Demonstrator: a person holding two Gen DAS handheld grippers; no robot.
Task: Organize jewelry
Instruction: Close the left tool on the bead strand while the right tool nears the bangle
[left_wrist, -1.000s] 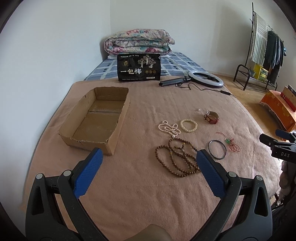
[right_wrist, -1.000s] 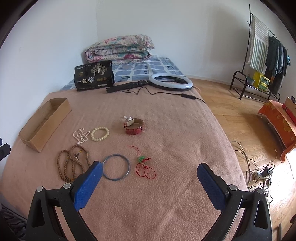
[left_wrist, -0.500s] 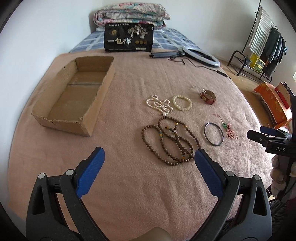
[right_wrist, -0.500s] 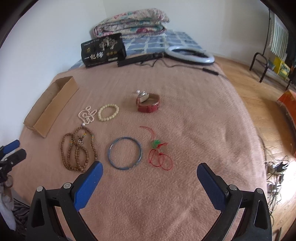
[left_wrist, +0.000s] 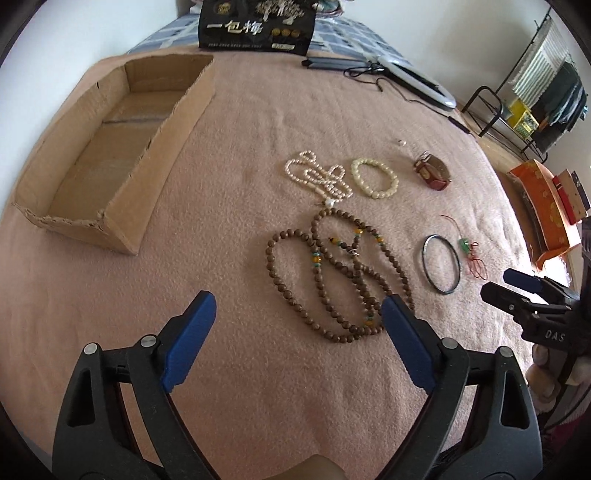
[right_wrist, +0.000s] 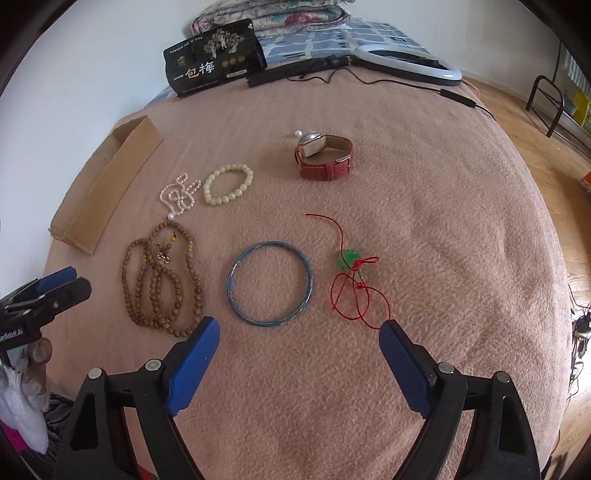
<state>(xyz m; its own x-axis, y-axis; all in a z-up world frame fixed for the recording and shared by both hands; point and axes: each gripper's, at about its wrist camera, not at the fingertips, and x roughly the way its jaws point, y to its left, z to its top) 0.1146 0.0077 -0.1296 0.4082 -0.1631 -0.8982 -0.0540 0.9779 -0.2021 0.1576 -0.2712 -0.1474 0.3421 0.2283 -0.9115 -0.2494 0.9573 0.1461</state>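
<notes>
Jewelry lies on a pink blanket. A long brown bead necklace (left_wrist: 334, 273) (right_wrist: 162, 277) lies just ahead of my open, empty left gripper (left_wrist: 299, 306). A blue bangle (right_wrist: 270, 283) (left_wrist: 442, 264) and a red cord with a green charm (right_wrist: 351, 280) lie just ahead of my open, empty right gripper (right_wrist: 297, 330). Farther off are a pearl strand (left_wrist: 319, 178), a cream bead bracelet (left_wrist: 375, 178) (right_wrist: 228, 184) and a red-strapped watch (right_wrist: 325, 155) (left_wrist: 432, 171). An empty cardboard box (left_wrist: 110, 147) (right_wrist: 107, 188) sits at the left.
A black printed package (left_wrist: 255, 24) and a ring light with its cable (right_wrist: 406, 61) lie at the far side of the blanket. A small white bead (right_wrist: 297, 133) sits by the watch. Wooden floor, a clothes rack (left_wrist: 535, 96) and orange boxes (left_wrist: 546, 206) are to the right.
Both grippers have moved forward and tilted down toward the blanket, so the jewelry sits closer. Nothing has been picked up; both stay open.
</notes>
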